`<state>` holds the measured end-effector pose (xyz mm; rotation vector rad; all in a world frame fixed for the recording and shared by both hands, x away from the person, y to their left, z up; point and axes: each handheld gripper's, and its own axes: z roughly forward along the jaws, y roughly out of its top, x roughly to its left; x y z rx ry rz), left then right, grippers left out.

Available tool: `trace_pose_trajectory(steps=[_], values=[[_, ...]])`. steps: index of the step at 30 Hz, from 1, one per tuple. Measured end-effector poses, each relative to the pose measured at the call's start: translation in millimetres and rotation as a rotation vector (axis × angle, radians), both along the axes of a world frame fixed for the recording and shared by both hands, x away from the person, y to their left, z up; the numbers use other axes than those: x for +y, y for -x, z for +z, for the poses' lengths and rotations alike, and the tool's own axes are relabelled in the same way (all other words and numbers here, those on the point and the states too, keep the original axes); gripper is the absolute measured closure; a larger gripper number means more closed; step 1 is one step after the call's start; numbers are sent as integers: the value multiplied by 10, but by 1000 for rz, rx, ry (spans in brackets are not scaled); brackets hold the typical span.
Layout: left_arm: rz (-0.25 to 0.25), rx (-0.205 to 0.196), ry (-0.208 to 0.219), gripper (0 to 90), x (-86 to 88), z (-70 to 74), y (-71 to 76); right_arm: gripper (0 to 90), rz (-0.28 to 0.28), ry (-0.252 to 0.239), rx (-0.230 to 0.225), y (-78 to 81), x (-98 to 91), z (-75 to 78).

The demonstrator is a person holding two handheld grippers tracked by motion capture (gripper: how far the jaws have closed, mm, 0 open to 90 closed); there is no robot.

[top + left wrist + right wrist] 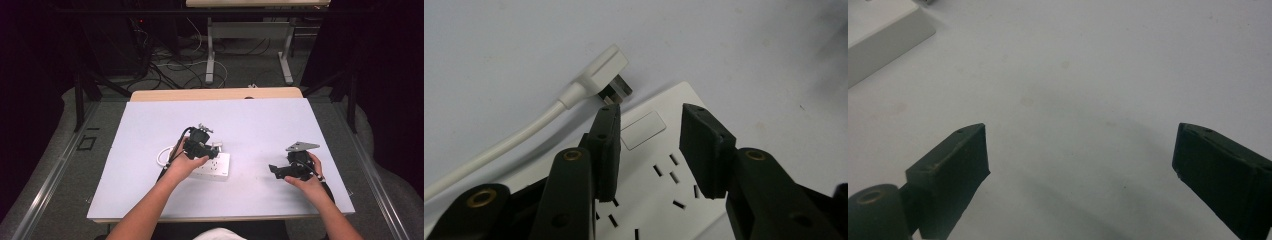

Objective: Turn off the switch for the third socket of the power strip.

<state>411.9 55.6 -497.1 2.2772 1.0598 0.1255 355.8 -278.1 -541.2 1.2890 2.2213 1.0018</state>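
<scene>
A white power strip (218,168) lies flat on the white board. In the left gripper view its socket face (651,192) shows several slots and a blank rectangular label. Beside the strip's end lies a white plug (606,75) with its prongs towards the strip, not inserted. Its white cable (499,150) runs off to the left and loops on the board (162,156). My left gripper (212,151) (651,117) hovers open just above the strip, nothing between its jaws. My right gripper (274,170) (1080,145) is wide open over bare board, to the right of the strip (878,35).
The white board (250,125) covers a wooden table, whose far edge (215,94) shows beyond it. Behind the table are a desk frame (210,55) and loose cables (170,70) on the floor. A grey three-cornered plate (301,146) tops the right gripper.
</scene>
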Motion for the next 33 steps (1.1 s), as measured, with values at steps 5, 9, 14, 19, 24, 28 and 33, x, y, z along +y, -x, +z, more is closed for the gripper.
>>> trace_pose_trajectory(steps=[5,9,14,19,24,28,33], values=[[17,27,3,670,-47,5,-22,74,2,6,-1,-4,-1,-7],[17,37,2,698,-92,-5,-35,74,1,7,1,-3,-4,-6],[18,45,-8,731,-136,-29,-53,74,0,2,2,-5,-4,-9],[20,47,-12,766,-176,-47,-67,74,2,1,3,-6,-4,-11],[20,47,-21,788,-221,-80,-76,74,2,0,4,-7,-5,-13],[6,37,-44,796,-247,-113,-95,74,4,-2,7,-8,-4,-15],[6,46,-54,801,-285,-150,-102,74,4,-1,6,-8,-6,-15]])
